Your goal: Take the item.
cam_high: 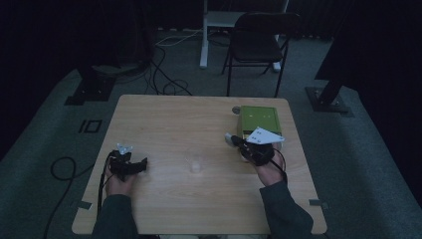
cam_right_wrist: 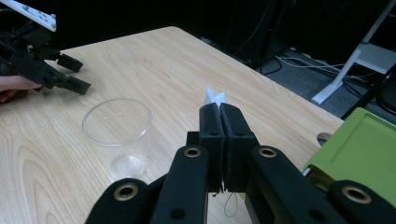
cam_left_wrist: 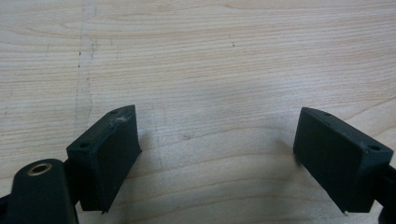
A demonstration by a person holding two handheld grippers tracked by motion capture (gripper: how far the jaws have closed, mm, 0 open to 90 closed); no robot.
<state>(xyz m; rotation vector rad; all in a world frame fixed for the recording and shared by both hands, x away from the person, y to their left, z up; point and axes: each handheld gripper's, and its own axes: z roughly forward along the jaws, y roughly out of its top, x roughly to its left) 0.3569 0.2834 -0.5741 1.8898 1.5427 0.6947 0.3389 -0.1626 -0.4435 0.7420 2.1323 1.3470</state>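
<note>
Wooden counter (cam_high: 164,124) is carrying a clear plastic cup (cam_right_wrist: 117,122), which is standing upright near the middle with its mouth facing up. The right tool (cam_right_wrist: 219,108) is pinching a small white piece (cam_right_wrist: 214,97), maybe paper or a packet; the jaws are pressed fully together and only its tip is sticking out past them. The piece is pointing along the jaws, away from the hand, toward the far counter edge; its full length is hidden. A green box (cam_high: 258,120) is lying just beside this tool. The left tool (cam_left_wrist: 215,154) is resting low over bare wood, jaws spread wide, gripping nothing. I think the piece is going to the cup, so the right hand should be bringing it over the rim before releasing.
</note>
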